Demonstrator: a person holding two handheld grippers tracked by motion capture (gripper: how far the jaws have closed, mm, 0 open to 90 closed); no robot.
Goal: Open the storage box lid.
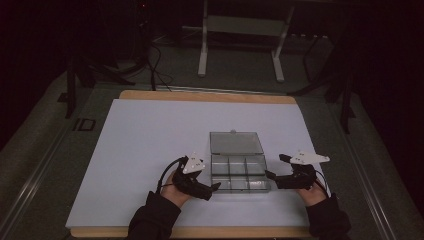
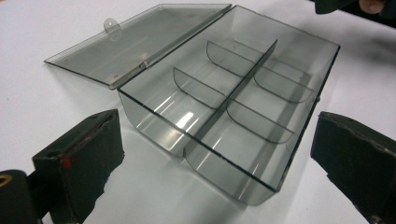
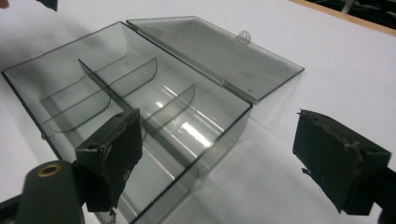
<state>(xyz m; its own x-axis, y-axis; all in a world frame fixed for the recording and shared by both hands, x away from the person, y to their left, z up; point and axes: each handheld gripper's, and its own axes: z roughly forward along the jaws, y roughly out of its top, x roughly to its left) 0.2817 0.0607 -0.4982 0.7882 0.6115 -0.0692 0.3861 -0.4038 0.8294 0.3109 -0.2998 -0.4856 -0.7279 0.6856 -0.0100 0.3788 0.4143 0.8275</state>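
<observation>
empty lidded box (image 1: 238, 174) between left claw (image 1: 214, 187) and right claw (image 1: 272, 167), both wide

We find no readable text, label, brand, number or sign anywhere, neither on the smoky clear box (image 1: 239, 168) nor the surface (image 1: 150, 145).
</observation>
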